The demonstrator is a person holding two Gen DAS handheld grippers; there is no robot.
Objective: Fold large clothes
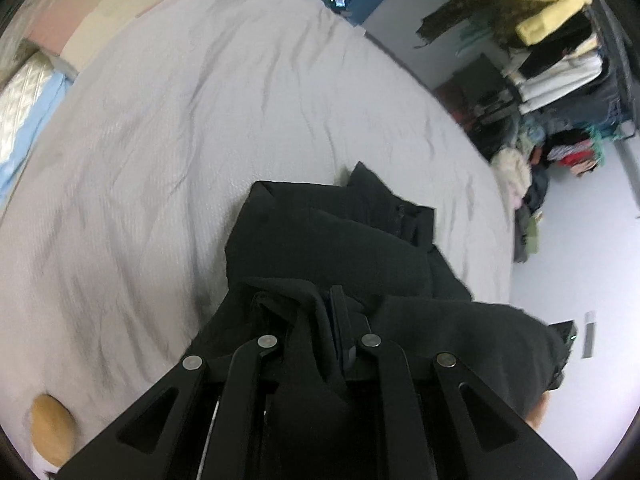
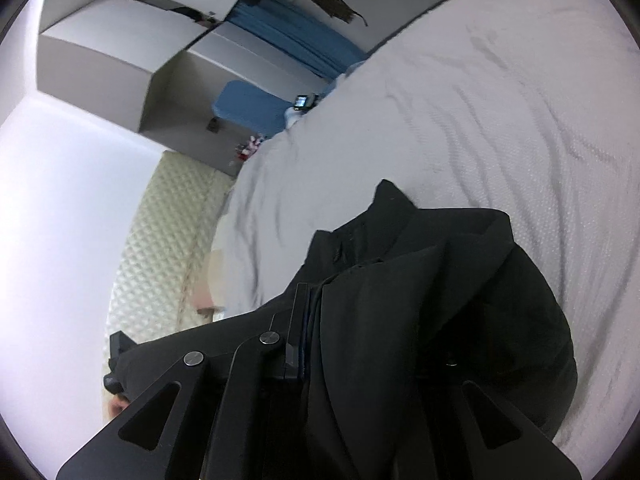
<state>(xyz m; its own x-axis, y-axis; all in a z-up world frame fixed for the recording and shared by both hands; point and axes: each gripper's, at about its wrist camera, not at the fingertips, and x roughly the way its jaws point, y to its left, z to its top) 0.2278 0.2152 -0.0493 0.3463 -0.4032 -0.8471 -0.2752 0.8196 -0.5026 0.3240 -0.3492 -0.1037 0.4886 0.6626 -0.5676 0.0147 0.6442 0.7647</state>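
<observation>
Nearest, left gripper: jaws pinched together on a bunched fold of the black garment, cloth wrapped over and between the fingertips. Firm grasp as far as visible, though the thick wad hides one pad.

Right gripper: jaws likewise clamped on the same black garment, an edge of cloth drawn tight along the inner face of the left finger; right finger buried under fabric, so contact on that side cannot be confirmed.

Just beyond both sets of fingertips: remaining bulk of the garment heaped in loose layers, collar or lapel points standing up at the far end, resting on the pale grey bed cover. Not laid flat; layers overlapping unevenly.

Further out, past the garment: wide stretch of wrinkled cover, pillows at the far left corner. Beyond the bed edge to the right of the left fingers, a crowded clothes rack and a pile on the floor.

Risks noted:
- Bunched grips likely holding several layers at once; spreading may drag hidden folds along and give a crooked crease.
- Garment close to the near bed edge; slack could slide off toward the floor.
- Heavy cloth may slip from a partial pinch on the right side.
- Wrinkled cover may snag and ruck under the garment when dragged.
</observation>
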